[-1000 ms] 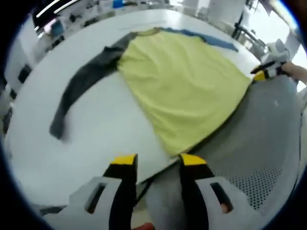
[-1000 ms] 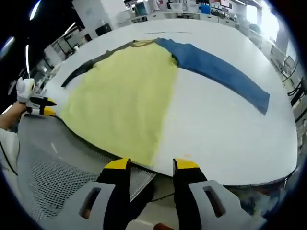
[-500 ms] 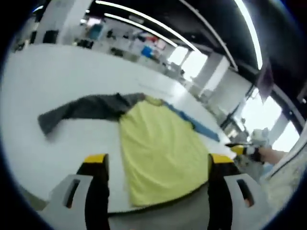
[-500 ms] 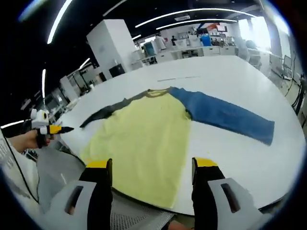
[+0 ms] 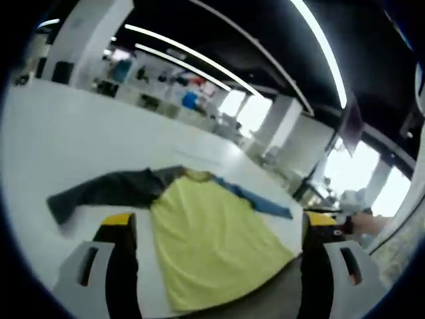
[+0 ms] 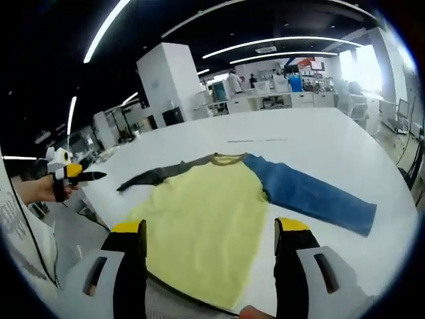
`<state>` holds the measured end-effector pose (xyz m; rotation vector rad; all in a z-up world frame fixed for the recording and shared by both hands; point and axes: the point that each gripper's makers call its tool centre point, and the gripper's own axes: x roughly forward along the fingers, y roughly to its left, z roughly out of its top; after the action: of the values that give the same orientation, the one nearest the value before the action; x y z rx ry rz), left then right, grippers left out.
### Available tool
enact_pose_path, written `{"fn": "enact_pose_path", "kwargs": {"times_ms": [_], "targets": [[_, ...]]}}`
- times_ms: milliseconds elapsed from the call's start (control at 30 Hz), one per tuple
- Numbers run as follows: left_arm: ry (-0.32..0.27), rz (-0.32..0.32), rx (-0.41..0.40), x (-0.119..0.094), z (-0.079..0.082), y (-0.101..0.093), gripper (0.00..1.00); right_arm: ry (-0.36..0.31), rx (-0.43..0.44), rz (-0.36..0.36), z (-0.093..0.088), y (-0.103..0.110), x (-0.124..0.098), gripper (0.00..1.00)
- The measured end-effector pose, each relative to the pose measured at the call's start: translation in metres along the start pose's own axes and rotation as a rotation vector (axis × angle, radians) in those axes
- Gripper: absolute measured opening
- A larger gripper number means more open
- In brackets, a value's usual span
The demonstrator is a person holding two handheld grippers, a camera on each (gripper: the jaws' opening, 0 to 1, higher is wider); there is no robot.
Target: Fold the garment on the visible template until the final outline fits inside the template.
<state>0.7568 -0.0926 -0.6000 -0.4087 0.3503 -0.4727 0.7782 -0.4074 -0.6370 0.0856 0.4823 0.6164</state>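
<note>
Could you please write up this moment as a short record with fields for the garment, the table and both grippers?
garment: long-sleeved shirt with yellow body, lying flat and unfolded
sleeves: dark grey sleeve and blue sleeve, both spread outward
surface: white table; the shirt's hem reaches its near edge
left gripper: open, above the shirt, holding nothing
right gripper: open, above the shirt, holding nothing
template: no outline can be made out
progress: no fold made yet

text: none legible — signs: far wall panels blurred | labels: none readable
</note>
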Motion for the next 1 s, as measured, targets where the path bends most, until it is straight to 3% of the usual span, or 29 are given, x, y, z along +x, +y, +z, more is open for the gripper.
{"fn": "enact_pose_path", "kwargs": {"times_ms": [300,1000], "targets": [[-0.006,-0.023,0.008,0.008,0.005,-0.011,0.99,-0.026,0.040,-0.026,0.005,-0.007,-0.003,0.79],[0.060,-0.045,0.048,0.009,-0.008,-0.013,0.99,0.009,0.097,-0.058,-0.015,-0.016,-0.005,0.77]]}}
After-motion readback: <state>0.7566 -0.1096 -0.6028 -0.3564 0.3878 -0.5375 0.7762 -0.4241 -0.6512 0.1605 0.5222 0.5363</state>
